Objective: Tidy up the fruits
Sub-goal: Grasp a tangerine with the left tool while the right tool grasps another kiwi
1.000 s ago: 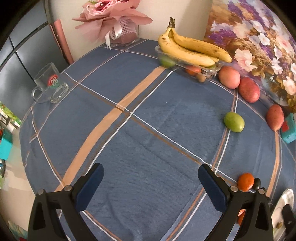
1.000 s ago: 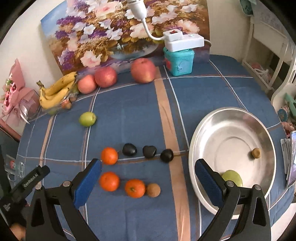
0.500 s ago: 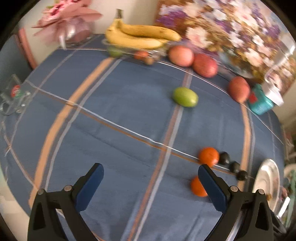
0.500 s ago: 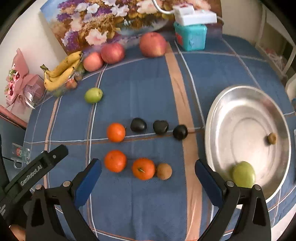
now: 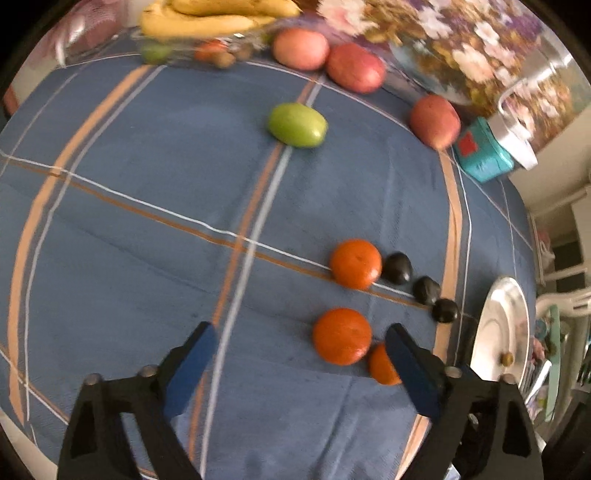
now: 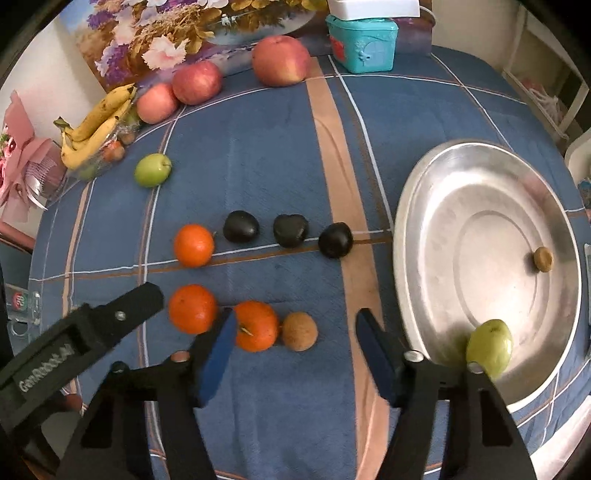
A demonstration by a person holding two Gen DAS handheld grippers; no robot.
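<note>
Three oranges (image 6: 193,245) (image 6: 192,308) (image 6: 256,325), three dark plums (image 6: 290,230) and a brown kiwi (image 6: 299,331) lie on the blue checked tablecloth. A steel plate (image 6: 424,206) at the right holds a green fruit (image 6: 488,347) and a small brown fruit (image 6: 543,259). My right gripper (image 6: 295,347) is open, just short of the kiwi and nearest orange. My left gripper (image 5: 301,352) is open and empty, with an orange (image 5: 341,336) between its fingertips' line; its arm (image 6: 81,332) shows in the right wrist view.
A green apple (image 6: 152,170), three red apples (image 6: 281,61), and bananas (image 6: 94,127) on a clear tray stand at the back by a flower painting (image 6: 192,33). A teal box (image 6: 362,42) is at the back right. A pink bouquet (image 6: 22,162) is at the left edge.
Both grippers have moved forward and lower toward the oranges. The left gripper swung right, so the oranges and plums now sit close before it. Both jaws stay open.
</note>
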